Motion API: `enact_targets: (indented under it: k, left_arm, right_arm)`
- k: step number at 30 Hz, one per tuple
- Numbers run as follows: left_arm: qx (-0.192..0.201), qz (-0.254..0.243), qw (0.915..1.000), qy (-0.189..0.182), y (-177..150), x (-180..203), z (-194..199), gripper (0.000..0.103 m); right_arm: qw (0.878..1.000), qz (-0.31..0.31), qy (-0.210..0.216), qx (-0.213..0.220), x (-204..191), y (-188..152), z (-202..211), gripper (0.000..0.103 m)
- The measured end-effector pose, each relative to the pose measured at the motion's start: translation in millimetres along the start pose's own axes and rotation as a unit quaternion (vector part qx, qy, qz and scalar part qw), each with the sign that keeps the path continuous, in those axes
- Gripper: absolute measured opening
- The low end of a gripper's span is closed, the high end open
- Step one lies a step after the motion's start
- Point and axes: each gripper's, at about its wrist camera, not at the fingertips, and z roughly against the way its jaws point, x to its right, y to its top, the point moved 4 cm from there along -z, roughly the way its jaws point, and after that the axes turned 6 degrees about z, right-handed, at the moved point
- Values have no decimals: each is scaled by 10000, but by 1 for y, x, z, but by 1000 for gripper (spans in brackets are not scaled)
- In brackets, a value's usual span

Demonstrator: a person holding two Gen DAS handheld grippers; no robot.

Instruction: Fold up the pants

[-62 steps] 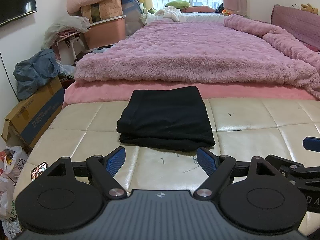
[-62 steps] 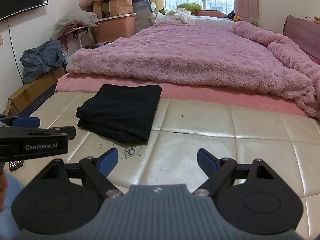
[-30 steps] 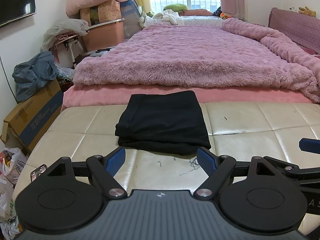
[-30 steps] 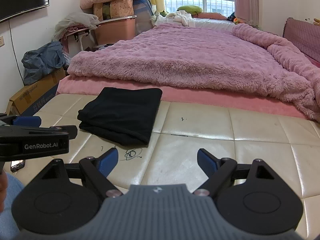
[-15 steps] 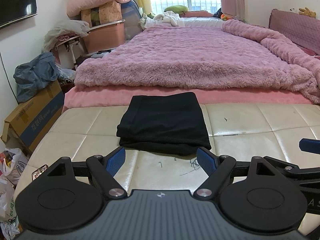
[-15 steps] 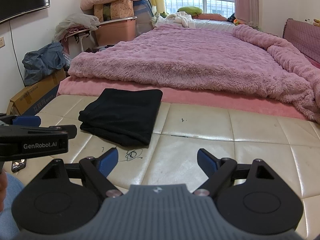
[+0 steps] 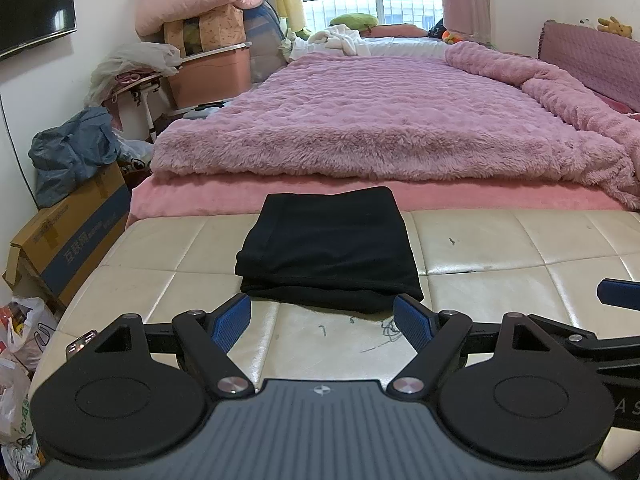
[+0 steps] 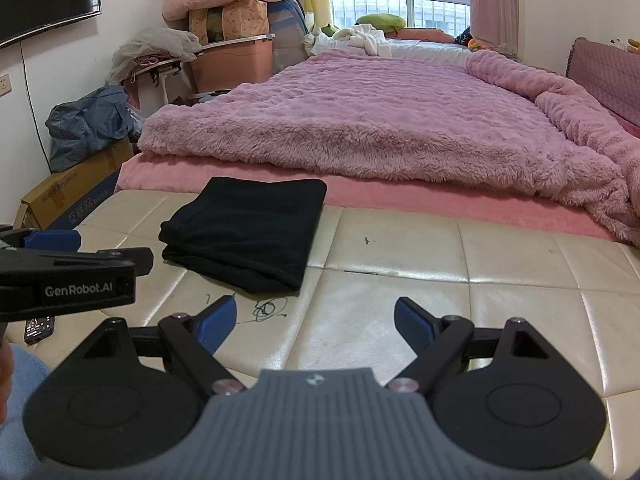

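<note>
A bedroom with a wide bed under a shaggy pink-mauve blanket fills the far view, and at its foot stands a cream, quilted leather bench with cracked panels and a few pen scribbles on its near part. On the bench's left half lie the black pants, folded into a neat thick rectangle of several layers, its far edge close against the pink mattress edge. The left gripper hovers just short of the bundle's near edge with its blue-padded fingers spread wide and nothing between them; they do not touch the cloth. The right gripper hangs over bare bench to the right of the pants, its fingers likewise parted and empty, apart from the fabric. In the right wrist view the left tool's black body shows at the left edge, marked "GenRobot.AI". A dark phone lies on the bench's near left corner. By the left wall sit a brown cardboard box and a grey-blue bag on top of it.
</note>
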Motion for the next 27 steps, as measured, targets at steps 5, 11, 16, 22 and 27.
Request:
enact_targets:
  k: [5, 11, 16, 22, 27]
  left_arm:
    - [-15, 12, 10000, 21, 0, -2, 1, 95]
    - [-37, 71, 10000, 37, -2, -3, 1, 95]
    - [-30, 67, 10000, 44, -2, -2, 0, 95]
    - [-49, 83, 9999, 44, -2, -2, 1, 95]
    - [-40, 94, 9999, 48, -3, -1, 1, 95]
  right_arm:
    - [10000, -11, 20, -19, -2, 1, 1, 82]
    - [10000, -35, 31, -46, -2, -1, 2, 82]
    - [10000, -23, 33, -44, -1, -2, 2, 82]
    - [10000, -43, 36, -61, 1, -3, 1, 82]
    - [10000, -21, 51, -73, 1, -3, 0, 82]
